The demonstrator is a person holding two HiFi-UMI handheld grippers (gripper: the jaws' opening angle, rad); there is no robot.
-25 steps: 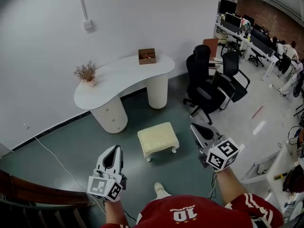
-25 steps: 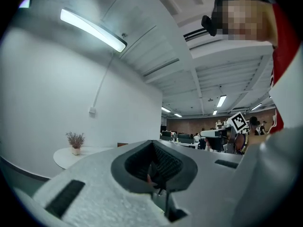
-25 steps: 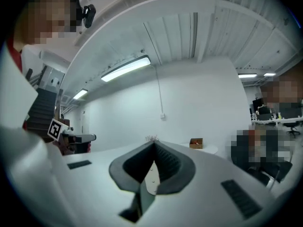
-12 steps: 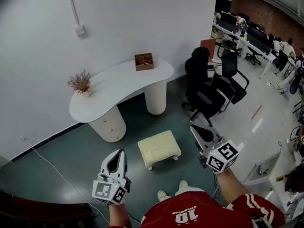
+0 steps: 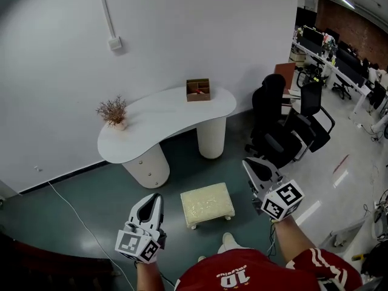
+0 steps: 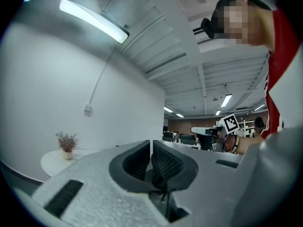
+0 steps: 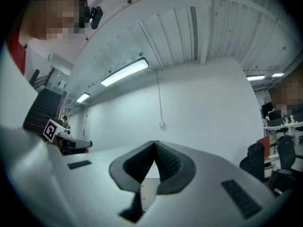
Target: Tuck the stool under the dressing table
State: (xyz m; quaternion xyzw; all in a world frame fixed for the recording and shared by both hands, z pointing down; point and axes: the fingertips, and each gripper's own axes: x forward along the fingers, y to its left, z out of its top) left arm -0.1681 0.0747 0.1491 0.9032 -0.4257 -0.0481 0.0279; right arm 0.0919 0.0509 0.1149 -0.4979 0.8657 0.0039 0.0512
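1. Approach is the change: over the last second the person has walked up to the stool point(image 5: 207, 204). It now lies just ahead of the shoe point(image 5: 229, 242) in the head view, where it had lain well out in front.
2. The stool stands upright on the green floor point(image 5: 73, 223), well apart from the dressing table point(image 5: 163, 117). It roughly faces the gap between the left pedestal point(image 5: 147, 165) and the right pedestal point(image 5: 212, 138). Its place against the table looks the same as a second ago, so only the person has moved.
3. The left gripper point(image 5: 150, 200) hangs off the stool's left side and touches nothing. Its own view shows the left gripper point(image 6: 150, 144) with jaws pressed together and nothing held between them.
4. The right gripper point(image 5: 250, 163) is off the stool's right side and is also clear of it. In its own view the right gripper point(image 7: 155, 146) has jaws meeting at the tips, with nothing between them.
5. In my judgement the task is still at the reaching stage. The stool is untucked and untouched, with a tool now on either flank.
6. The next move probably calls for bringing both tools down to the stool's edges. With the jaws closed they could push it; gripping it would need them opened first.
7. The stool would have to slide straight into the gap, or a leg may catch a pedestal. The plant point(image 5: 113, 111) and the wooden box point(image 5: 198, 90) on the tabletop sit well clear of that path.
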